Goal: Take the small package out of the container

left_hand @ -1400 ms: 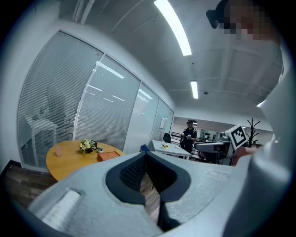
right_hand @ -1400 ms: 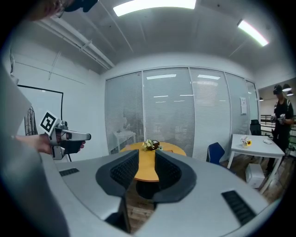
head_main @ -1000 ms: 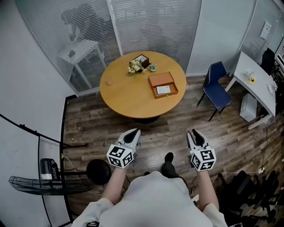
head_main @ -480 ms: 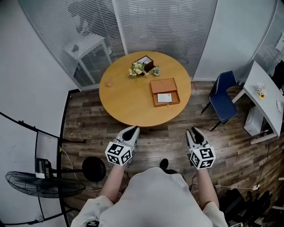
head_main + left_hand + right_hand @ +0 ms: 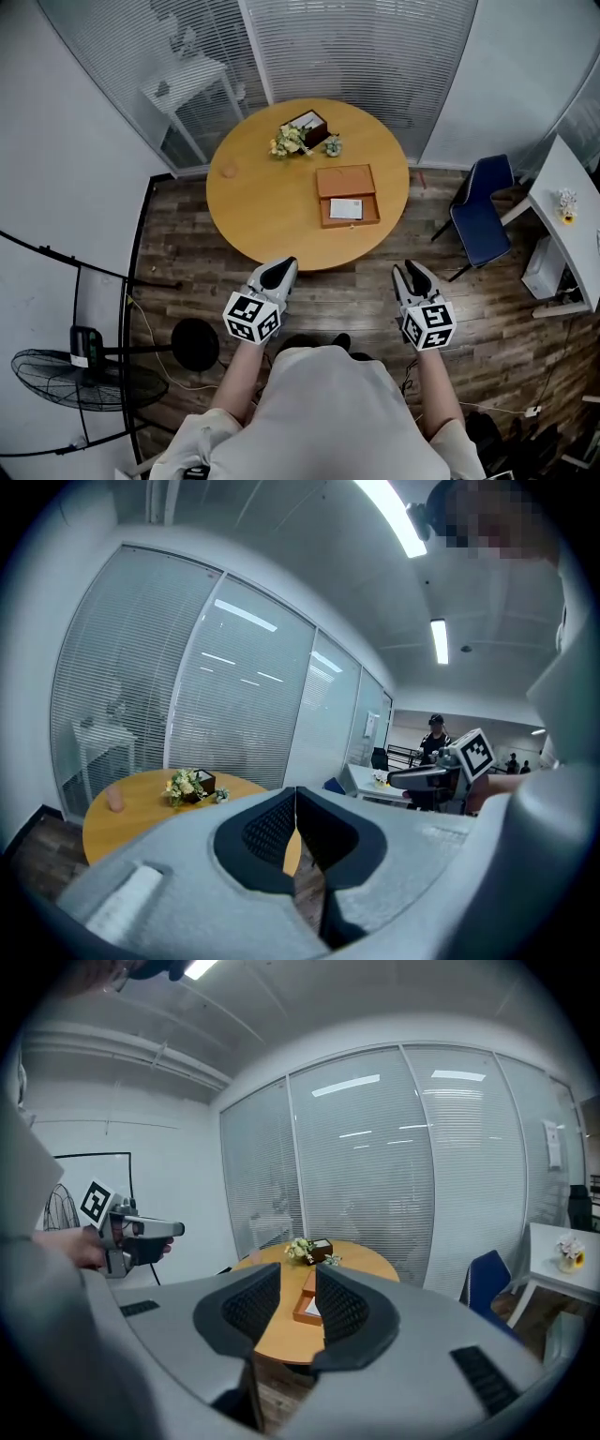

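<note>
Two claws, both empty: left claw [image 5: 278,272] clenched, right claw [image 5: 415,273] just easing apart. Table [image 5: 267,211] drawn closer ahead of them; box [image 5: 348,180] and packet [image 5: 345,209] not yet reachable.

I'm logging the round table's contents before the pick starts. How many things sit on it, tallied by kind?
Boxes: 2 (brown container, dark box)
White package: 1, inside the container
Flower bunch: 1
Small greenish item: 1
Small pinkish item: 1
Total: 6
</note>
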{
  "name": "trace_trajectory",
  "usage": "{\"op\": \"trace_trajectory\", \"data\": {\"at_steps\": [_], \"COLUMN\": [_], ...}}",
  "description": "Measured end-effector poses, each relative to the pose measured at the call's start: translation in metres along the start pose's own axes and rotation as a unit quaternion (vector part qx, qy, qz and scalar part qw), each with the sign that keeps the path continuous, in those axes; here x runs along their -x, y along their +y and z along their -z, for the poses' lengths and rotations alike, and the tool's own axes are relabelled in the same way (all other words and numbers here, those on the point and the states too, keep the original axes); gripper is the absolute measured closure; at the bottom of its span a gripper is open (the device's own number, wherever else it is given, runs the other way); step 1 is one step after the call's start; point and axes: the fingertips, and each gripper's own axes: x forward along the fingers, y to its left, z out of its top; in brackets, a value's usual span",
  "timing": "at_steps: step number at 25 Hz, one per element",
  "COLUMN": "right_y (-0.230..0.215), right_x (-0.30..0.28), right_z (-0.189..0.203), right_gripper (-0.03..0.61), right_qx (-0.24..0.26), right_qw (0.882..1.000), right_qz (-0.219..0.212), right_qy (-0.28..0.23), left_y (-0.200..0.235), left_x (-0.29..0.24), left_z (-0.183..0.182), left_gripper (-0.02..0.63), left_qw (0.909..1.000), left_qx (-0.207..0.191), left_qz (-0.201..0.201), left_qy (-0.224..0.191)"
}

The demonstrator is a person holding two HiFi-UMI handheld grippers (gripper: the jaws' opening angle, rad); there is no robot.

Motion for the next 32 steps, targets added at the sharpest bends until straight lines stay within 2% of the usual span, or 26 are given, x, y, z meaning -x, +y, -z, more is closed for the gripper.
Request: {"op": "trace_trajectory", "data": {"at_steps": [9,20,27,32], "right_y": [-0.018,-0.041,-0.043,-0.049], "right_x": [-0.047,-0.141,-0.21,-0.246], "right_z": [0.005,-0.008,-0.005,0.004], "right_gripper": [0.474,0.472,0.472,0.472], "right_qx": [-0.009,-0.015,-0.024,-0.029], "right_qw": [1.0,0.998,0.995,0.992], "right_qz": [-0.01,0.021,0.035,0.051], "right_qy": [0.024,0.059,0.089,0.114], "left_y": [0.028,0.11,0.164,0.195], "left_x": [-0.039,-0.122,-0.17,-0.195], "left_z": [0.004,-0.009,-0.005,0.012], "left_gripper": [0.594,0.594,0.594,0.595], "left_qw": [0.9997,0.9983,0.9953,0.9914], "left_qx": [0.01,0.018,0.014,0.01], "left_qz": [-0.007,0.036,0.065,0.083], "left_qy": [0.023,0.043,0.069,0.101]}}
